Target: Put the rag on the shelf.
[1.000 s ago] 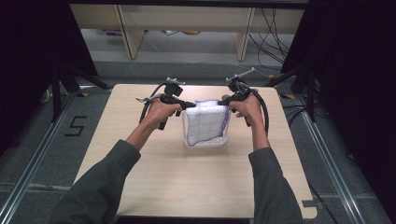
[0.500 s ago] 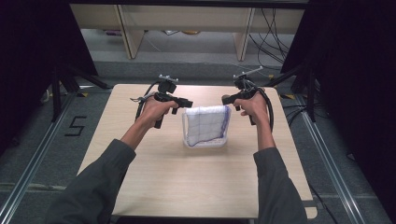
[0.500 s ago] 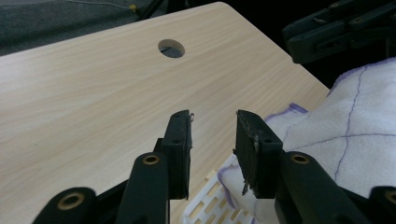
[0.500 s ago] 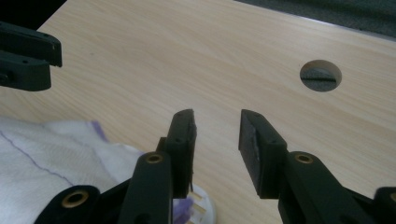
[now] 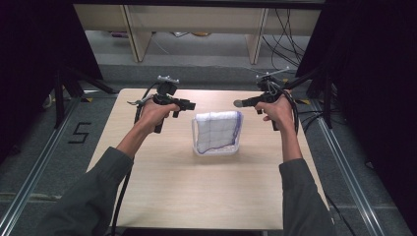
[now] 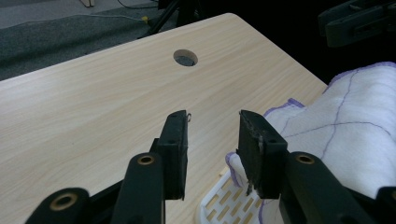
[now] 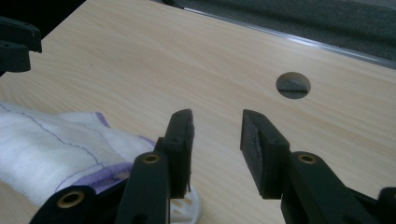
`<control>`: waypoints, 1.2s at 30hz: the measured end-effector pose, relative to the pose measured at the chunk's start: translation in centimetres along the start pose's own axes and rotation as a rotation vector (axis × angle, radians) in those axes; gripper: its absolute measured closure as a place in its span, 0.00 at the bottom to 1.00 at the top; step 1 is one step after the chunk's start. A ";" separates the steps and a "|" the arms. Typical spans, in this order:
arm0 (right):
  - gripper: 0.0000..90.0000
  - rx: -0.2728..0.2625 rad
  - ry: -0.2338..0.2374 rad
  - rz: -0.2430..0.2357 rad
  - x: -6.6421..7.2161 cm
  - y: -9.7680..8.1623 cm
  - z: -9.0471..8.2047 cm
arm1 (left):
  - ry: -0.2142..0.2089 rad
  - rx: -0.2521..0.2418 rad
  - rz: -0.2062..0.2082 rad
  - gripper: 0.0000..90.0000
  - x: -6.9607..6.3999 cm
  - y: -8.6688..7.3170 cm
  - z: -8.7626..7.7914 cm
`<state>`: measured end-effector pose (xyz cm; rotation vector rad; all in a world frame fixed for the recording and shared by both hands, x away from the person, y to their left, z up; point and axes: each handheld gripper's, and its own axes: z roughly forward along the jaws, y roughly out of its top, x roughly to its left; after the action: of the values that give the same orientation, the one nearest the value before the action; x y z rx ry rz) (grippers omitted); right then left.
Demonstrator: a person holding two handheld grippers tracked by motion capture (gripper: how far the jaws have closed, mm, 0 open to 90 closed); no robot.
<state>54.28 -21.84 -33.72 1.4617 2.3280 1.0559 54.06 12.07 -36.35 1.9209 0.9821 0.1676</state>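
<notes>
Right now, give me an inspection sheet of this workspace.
Surface: wooden table, two round holes near the far edge.
Job's things: white cloth with purple stitching draped over a white slotted basket.
Clutter: nothing seen.
Grippers: left gripper and right gripper open, jaws just opened, nothing between them, either side of the cloth.
Cables: black cable trails from the left gripper.
Surroundings: shelving legs, dark curtains, floor rails.
</notes>
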 end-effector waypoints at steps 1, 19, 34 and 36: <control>0.71 0.000 0.000 0.000 0.0 0.0 0.0 | 0.000 0.000 0.000 0.69 0.0 0.0 0.0; 0.56 -0.076 0.008 -0.029 0.2 -2.4 -3.0 | 0.000 0.030 0.022 0.46 -0.5 -2.0 -2.8; 0.47 -0.109 0.008 -0.037 1.3 -5.3 -4.3 | -0.038 0.011 0.062 0.40 -2.3 -4.4 -4.6; 0.47 -0.124 0.007 -0.049 1.6 -5.6 -4.4 | -0.043 0.006 0.069 0.40 -2.5 -4.8 -4.9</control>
<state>47.26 -23.95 -33.93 1.3511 2.2466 1.1712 47.33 14.77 -36.79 1.9574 0.8890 0.1626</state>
